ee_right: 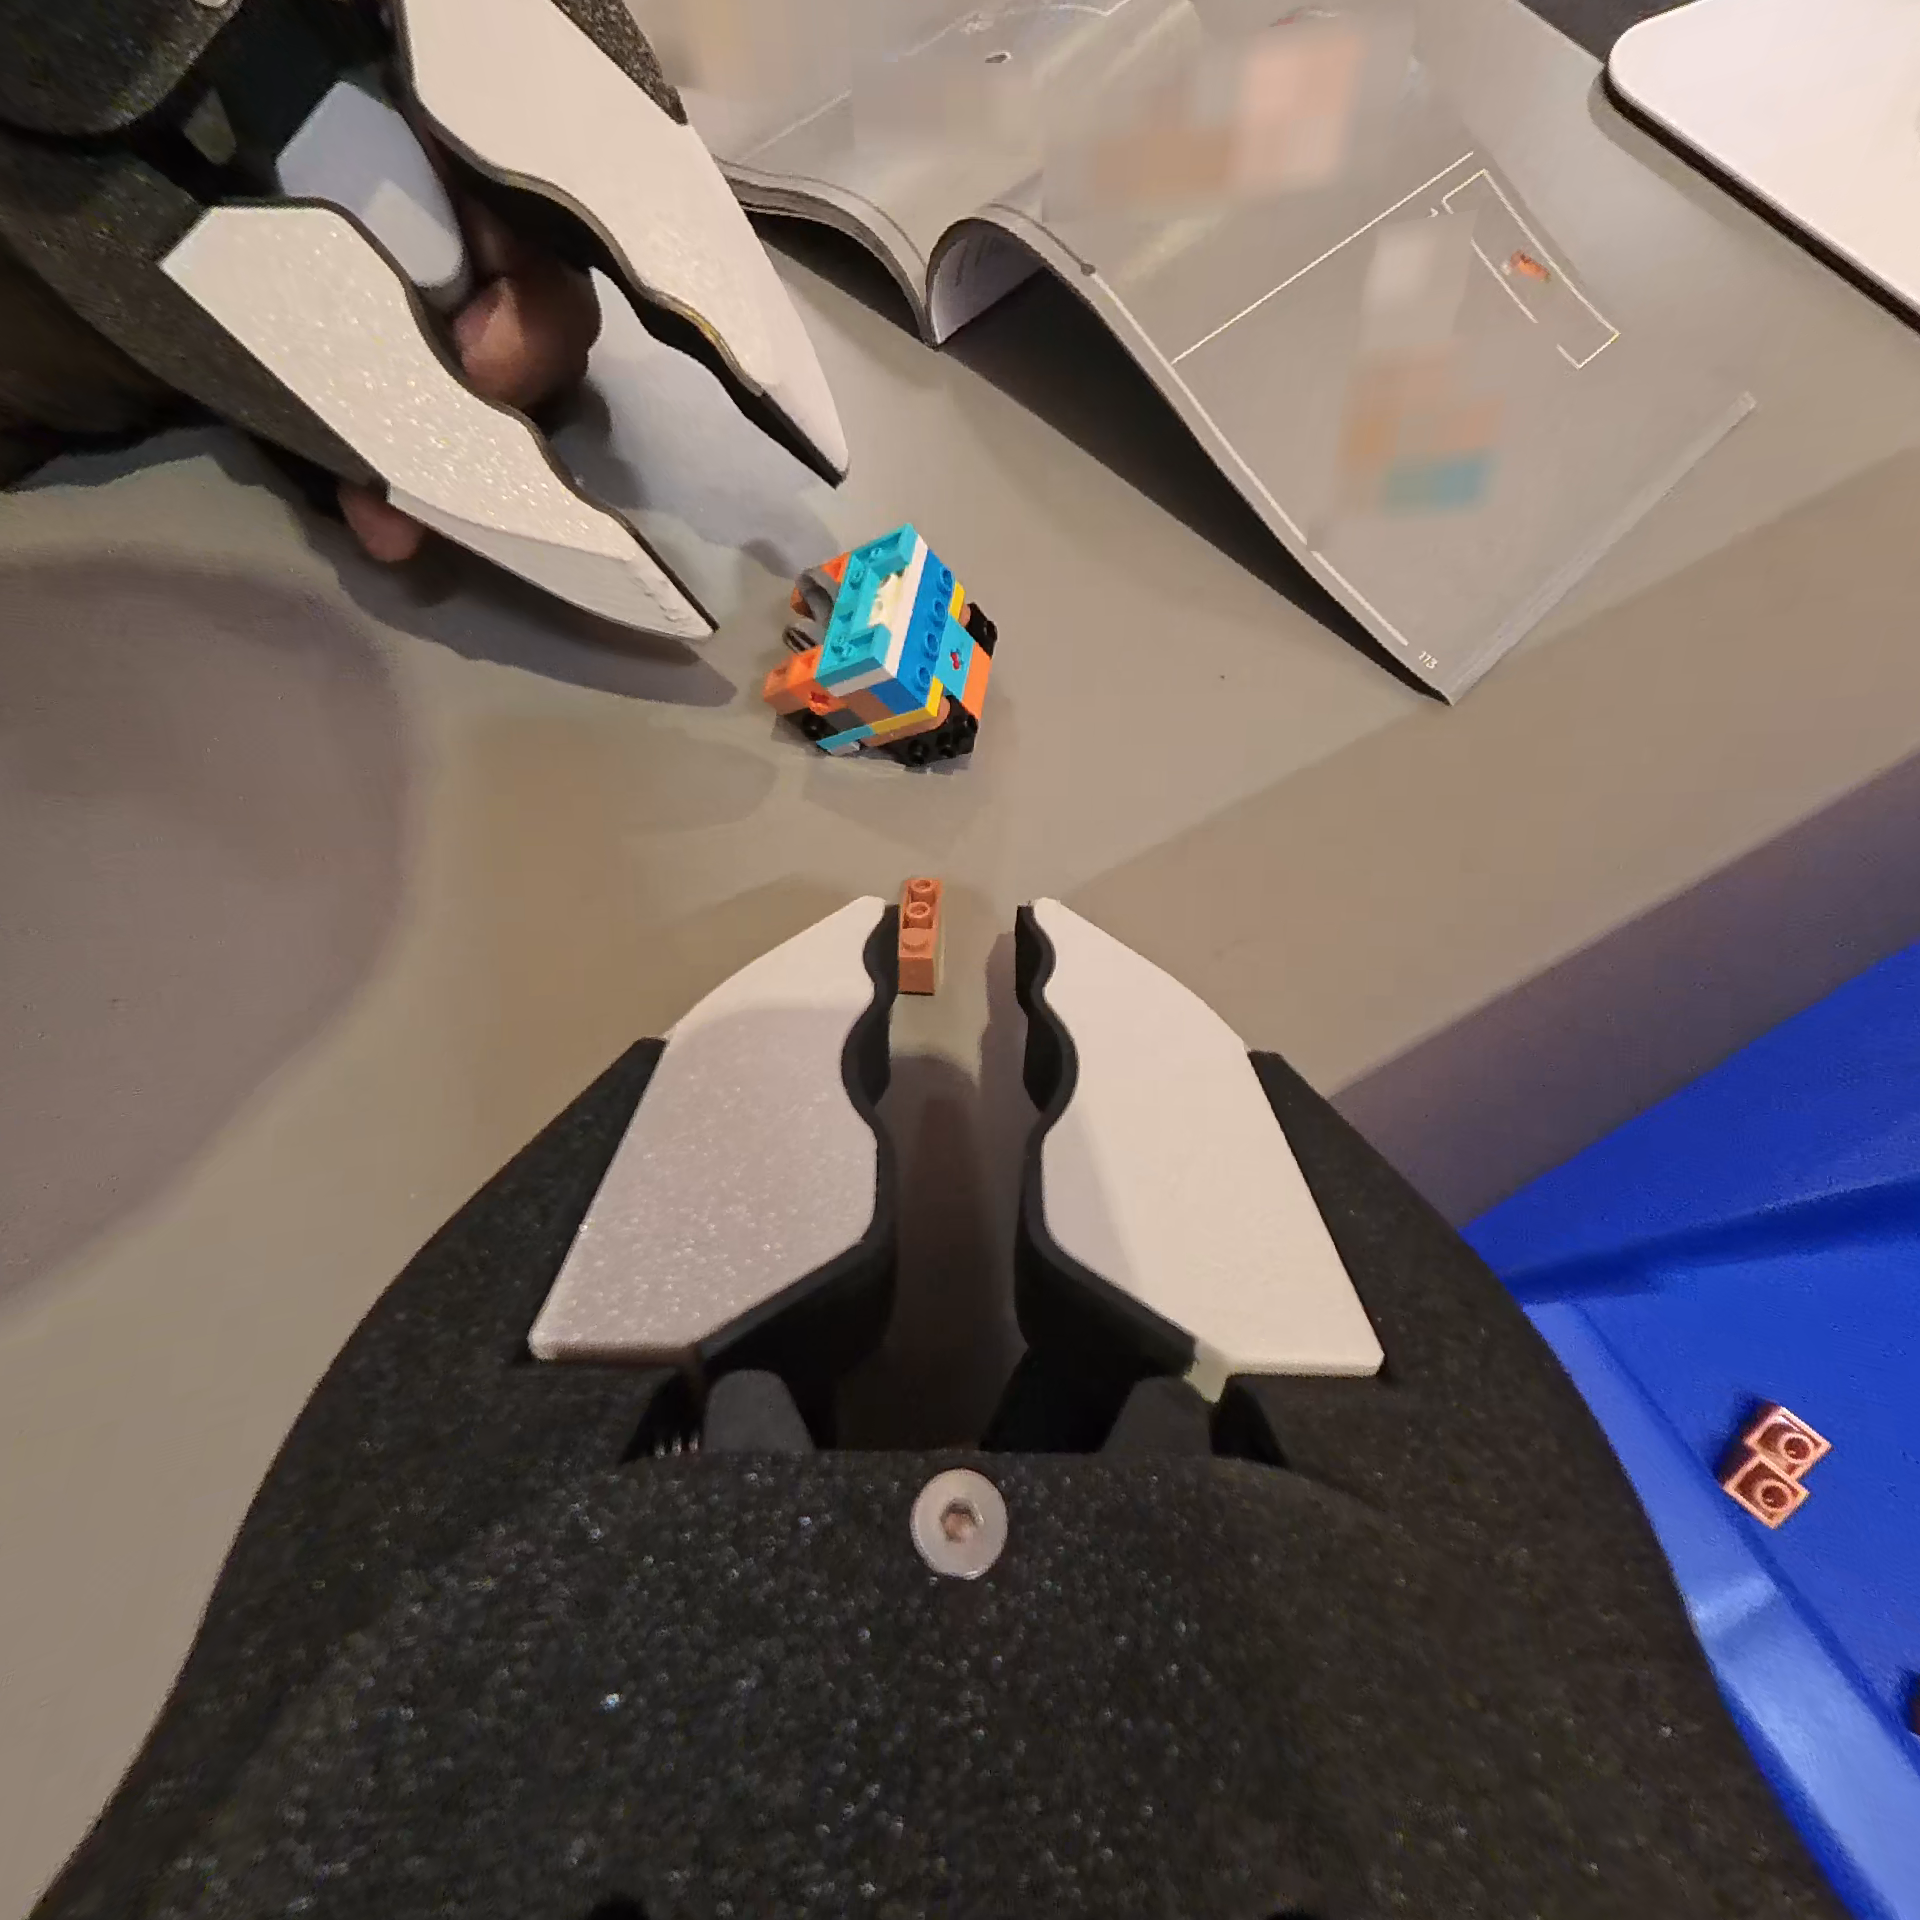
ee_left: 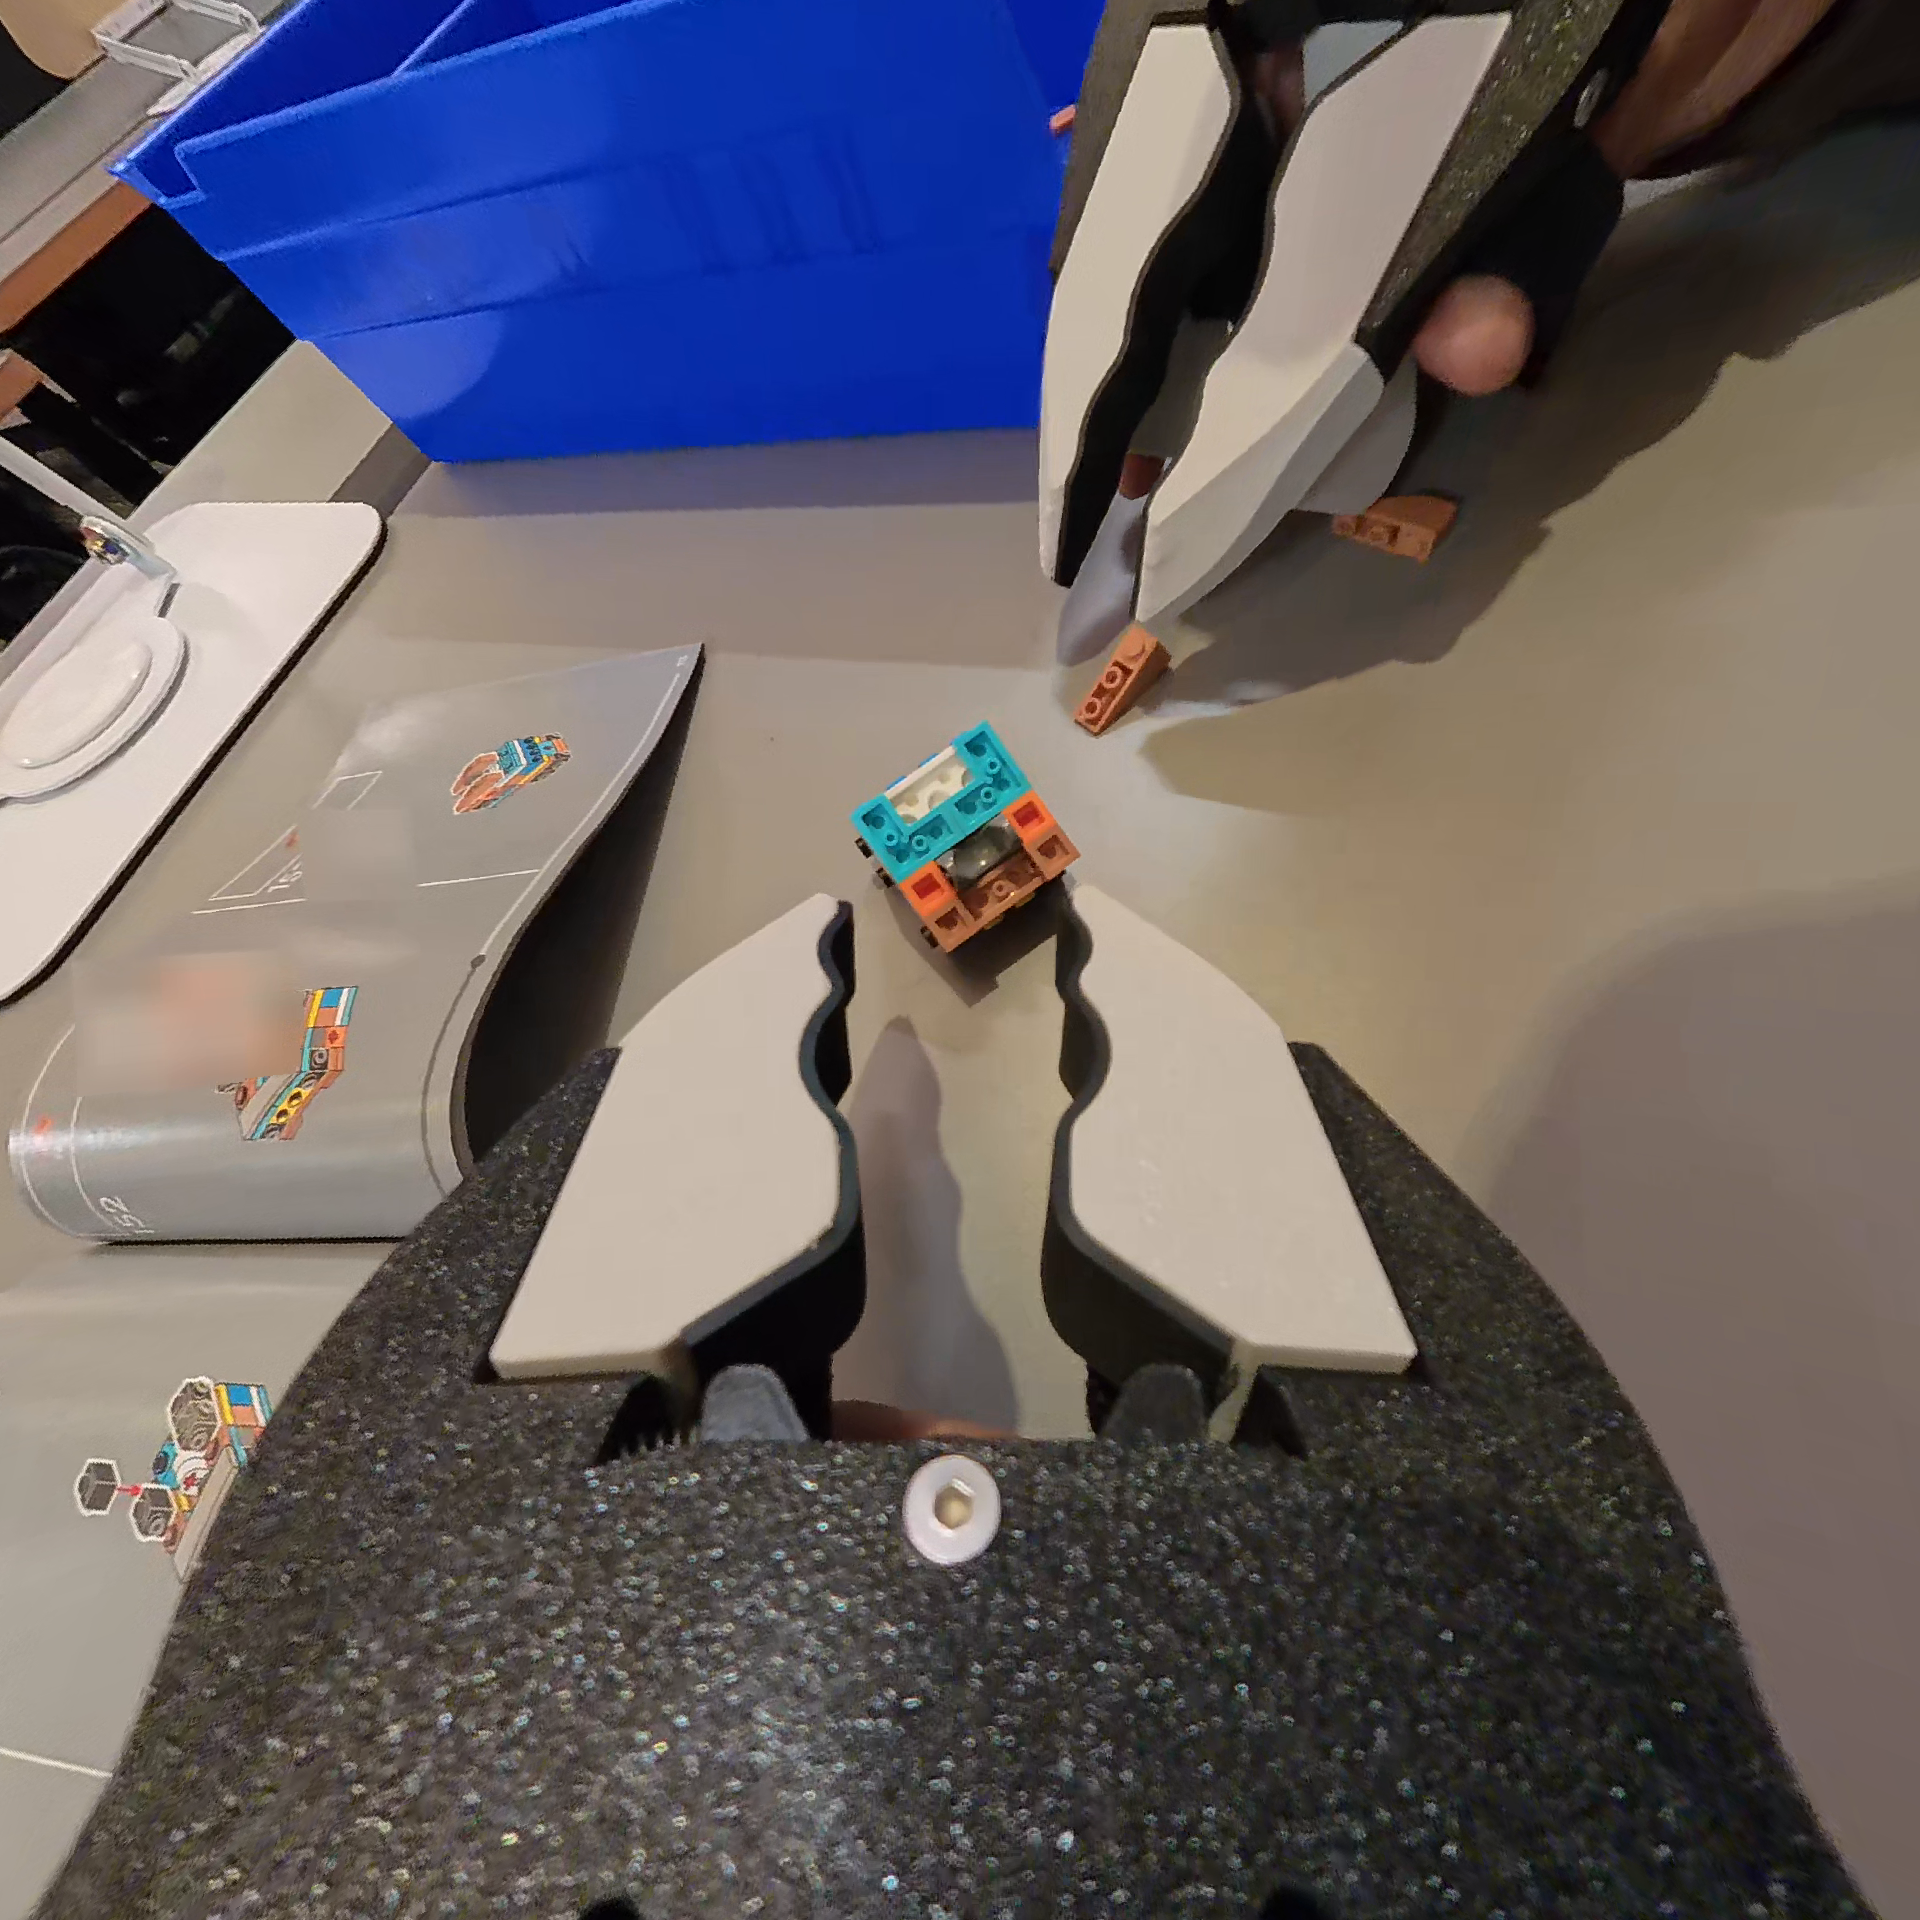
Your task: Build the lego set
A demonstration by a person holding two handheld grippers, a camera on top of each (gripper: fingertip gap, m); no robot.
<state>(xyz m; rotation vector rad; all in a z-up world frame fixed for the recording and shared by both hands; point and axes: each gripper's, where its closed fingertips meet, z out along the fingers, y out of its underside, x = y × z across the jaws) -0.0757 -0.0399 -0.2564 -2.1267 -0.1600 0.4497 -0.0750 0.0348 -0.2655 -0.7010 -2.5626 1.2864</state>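
1. While the half-built lego model [ee_left: 961, 836] sits on the grey table [ee_left: 1351, 935] in the middle of the left wrist view, our left gripper [ee_left: 956, 914] hangs just below it in the frame with its jaws spread wide and nothing between them. The right-hand fingertip [ee_left: 1091, 909] is right next to the model's brown corner, but we can't tell if it actually touches.

2. In the right wrist view, the same model [ee_right: 883, 649] is a bit above centre, showing teal, blue, orange and black bricks, and the left gripper [ee_right: 779, 556] comes in from the upper left.

3. Our right gripper [ee_right: 951, 914] is low at the centre of its own view, jaws partly apart. A small brown brick [ee_right: 920, 935] lies on the table between the tips, snug against the left-hand finger [ee_right: 831, 956] and clear of the other one, so it's not clamped.

4. In the left wrist view, that brick [ee_left: 1122, 681] is at the upper right, under the right gripper [ee_left: 1107, 613]. Another brown brick [ee_left: 1392, 525] lies further right.

5. The open instruction booklet [ee_left: 416, 935] sits at the left of the left wrist view, and the blue bin [ee_left: 623, 260] fills the top.

6. In the right wrist view, the bin [ee_right: 1662, 1299] is at the lower right with one more brown piece [ee_right: 1771, 1465] inside.
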